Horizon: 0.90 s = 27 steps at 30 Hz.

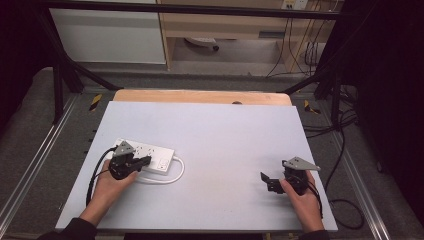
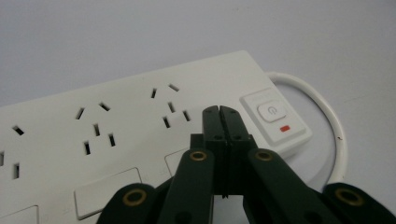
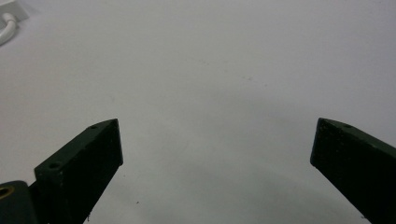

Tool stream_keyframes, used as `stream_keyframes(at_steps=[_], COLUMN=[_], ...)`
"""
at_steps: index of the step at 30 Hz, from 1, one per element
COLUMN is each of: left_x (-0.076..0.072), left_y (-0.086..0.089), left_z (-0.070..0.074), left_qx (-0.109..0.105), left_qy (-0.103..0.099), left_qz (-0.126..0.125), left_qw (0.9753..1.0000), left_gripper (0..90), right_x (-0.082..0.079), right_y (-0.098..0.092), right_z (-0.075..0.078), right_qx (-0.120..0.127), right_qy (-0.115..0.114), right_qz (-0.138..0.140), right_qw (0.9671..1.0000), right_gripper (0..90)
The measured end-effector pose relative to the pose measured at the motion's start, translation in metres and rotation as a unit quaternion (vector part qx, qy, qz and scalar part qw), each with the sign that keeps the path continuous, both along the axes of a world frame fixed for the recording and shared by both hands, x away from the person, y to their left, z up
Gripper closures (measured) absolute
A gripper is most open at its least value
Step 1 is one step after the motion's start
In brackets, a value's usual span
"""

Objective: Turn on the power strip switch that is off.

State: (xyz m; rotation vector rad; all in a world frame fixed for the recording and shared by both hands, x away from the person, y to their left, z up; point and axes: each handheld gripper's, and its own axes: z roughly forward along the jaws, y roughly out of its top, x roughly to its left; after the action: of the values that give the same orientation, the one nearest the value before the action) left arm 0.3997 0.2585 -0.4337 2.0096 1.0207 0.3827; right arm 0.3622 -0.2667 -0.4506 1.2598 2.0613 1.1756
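Observation:
A white power strip [image 1: 150, 154] lies flat at the left of the white table, its white cable [image 1: 172, 176] looping off the right end. In the left gripper view the strip [image 2: 116, 121] shows several sockets and a power button [image 2: 272, 111] with a red indicator [image 2: 285, 129]. My left gripper [image 2: 219, 111] is shut with nothing in it, its tips hovering over the strip just left of the button; from above the left gripper [image 1: 145, 160] sits over the strip's near edge. My right gripper [image 1: 265, 181] stands open above bare table at the right, and the right gripper [image 3: 215, 144] has its jaws wide apart.
The white table top [image 1: 225, 145] has a wooden strip [image 1: 200, 96] along its far edge. Black frame bars and loose cables [image 1: 345, 150] run along the right side on the floor. A corner of the power strip and cable [image 3: 9, 21] shows far off in the right gripper view.

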Motion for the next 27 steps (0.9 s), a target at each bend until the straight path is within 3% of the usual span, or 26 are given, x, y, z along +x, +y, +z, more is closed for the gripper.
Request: stream_keyframes(at_steps=[3, 6, 13, 16, 27], left_x=[-0.001, -0.003, -0.003, -0.002, -0.001], left_y=[-0.005, -0.010, -0.002, -0.001, 0.001], left_z=[-0.002, -0.001, 0.004, 0.001, 0.000], left_qx=[0.000, 0.024, 0.009, 0.017, 0.005], left_qy=[0.010, -0.004, -0.017, -0.005, 0.004], left_qz=[-0.016, -0.013, 0.009, 0.011, 0.014], left_qw=[0.9998, 0.9996, 0.9998, 0.9998, 0.9999], left_gripper=[90.0, 90.0, 90.0, 90.0, 90.0], right_x=[0.000, 0.000, 0.000, -0.001, 0.000], right_y=[0.000, 0.000, -0.001, 0.000, 0.000], right_z=[0.000, 0.000, 0.000, 0.000, 0.000], right_qx=[0.000, -0.001, 0.000, 0.001, 0.000], right_qy=[0.001, 0.000, -0.001, -0.001, 0.000], right_qz=[-0.001, 0.000, 0.000, -0.001, 0.000], right_qw=[1.0000, 1.0000, 1.0000, 1.0000, 1.0000], right_gripper=[2.8, 2.8, 2.8, 2.8, 2.8])
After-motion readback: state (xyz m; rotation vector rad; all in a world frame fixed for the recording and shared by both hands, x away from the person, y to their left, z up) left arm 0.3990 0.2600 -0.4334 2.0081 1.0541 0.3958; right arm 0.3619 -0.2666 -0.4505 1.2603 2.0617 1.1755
